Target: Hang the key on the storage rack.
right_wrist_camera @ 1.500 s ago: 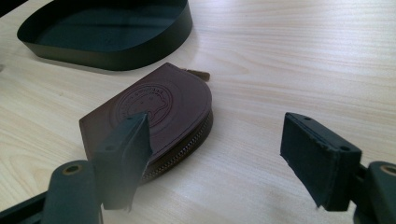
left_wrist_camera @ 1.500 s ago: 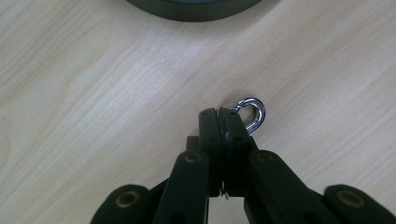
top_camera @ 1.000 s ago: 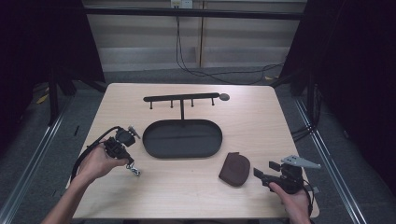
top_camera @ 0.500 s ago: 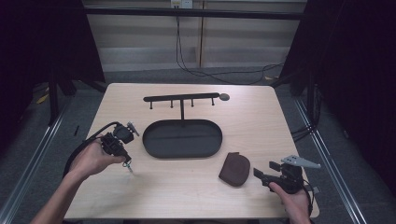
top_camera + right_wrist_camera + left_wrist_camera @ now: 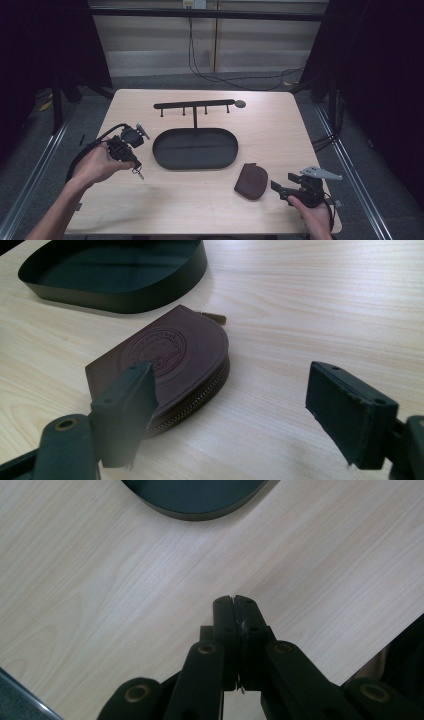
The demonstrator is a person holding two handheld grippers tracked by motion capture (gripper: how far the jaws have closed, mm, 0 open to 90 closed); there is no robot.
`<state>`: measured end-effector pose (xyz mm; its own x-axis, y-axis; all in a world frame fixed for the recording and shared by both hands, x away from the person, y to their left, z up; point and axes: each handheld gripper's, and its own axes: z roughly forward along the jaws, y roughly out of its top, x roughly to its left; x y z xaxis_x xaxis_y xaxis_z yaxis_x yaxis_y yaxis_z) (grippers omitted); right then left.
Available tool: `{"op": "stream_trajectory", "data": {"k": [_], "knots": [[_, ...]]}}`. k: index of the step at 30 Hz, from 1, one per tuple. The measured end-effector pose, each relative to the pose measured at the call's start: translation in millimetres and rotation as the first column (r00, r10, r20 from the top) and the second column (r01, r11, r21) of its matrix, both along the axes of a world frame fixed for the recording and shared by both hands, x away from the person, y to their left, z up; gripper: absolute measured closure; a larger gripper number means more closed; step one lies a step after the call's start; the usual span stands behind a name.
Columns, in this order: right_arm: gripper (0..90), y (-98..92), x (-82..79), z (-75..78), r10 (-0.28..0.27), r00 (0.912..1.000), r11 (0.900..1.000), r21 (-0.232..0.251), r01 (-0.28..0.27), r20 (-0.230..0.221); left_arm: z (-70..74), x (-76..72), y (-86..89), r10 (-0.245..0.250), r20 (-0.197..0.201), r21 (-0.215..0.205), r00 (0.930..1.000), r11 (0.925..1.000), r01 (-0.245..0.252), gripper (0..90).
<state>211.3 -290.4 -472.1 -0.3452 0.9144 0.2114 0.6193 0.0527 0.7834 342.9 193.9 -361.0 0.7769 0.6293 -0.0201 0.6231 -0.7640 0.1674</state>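
Pale wood table [image 5: 200, 200] lies under your hands, and close to you your right gripper [image 5: 280, 187] has just been spreading its jaws wide, with nothing pinched between them, while the brown coin purse [image 5: 251, 181] lies flat on the wood just in front of it. Your left gripper [image 5: 136, 167] is lifted over the left side with its jaws pressed tight together, and a small set of keys [image 5: 138, 173] hangs from its tip. Farther off sits the dark oval tray [image 5: 195, 148], and behind it stands the black hook rack [image 5: 194, 106].
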Motion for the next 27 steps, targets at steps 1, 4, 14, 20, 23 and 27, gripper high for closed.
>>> {"op": "stream_trajectory", "data": {"k": [1,4,14,20,23,27], "knots": [[19.4,0.5,0.1,0.2,0.003,1.0,1.0,-0.001,-0.003,0.0,1.4,0.2,-0.8,-0.005,0.0,0.002,1.0,1.0,0.005,89.5],[18.9,0.9,-0.1,0.5,0.01,1.0,1.0,0.0,-0.01,0.002,5.7,0.5,-2.8,-0.015,0.003,-0.003,0.9999,0.9999,0.015,89.5],[18.9,0.3,0.0,0.5,0.006,1.0,1.0,0.002,-0.006,-0.001,20.5,4.5,-3.4,-0.036,-0.006,-0.039,0.9993,0.9986,0.036,89.5],[19.0,0.0,0.0,0.4,0.008,1.0,1.0,0.007,-0.008,-0.005,25.0,3.8,-6.9,-0.051,-0.012,-0.034,0.9986,0.9981,0.051,89.5],[19.0,0.0,0.0,0.4,0.007,1.0,1.0,0.007,-0.007,-0.004,29.6,4.6,-9.6,-0.063,-0.006,-0.033,0.998,0.9975,0.063,89.4],[19.1,0.1,-0.1,0.4,0.007,1.0,1.0,0.007,-0.007,-0.005,37.3,6.1,-13.7,-0.079,-0.003,-0.042,0.9969,0.996,0.079,89.4]]}}
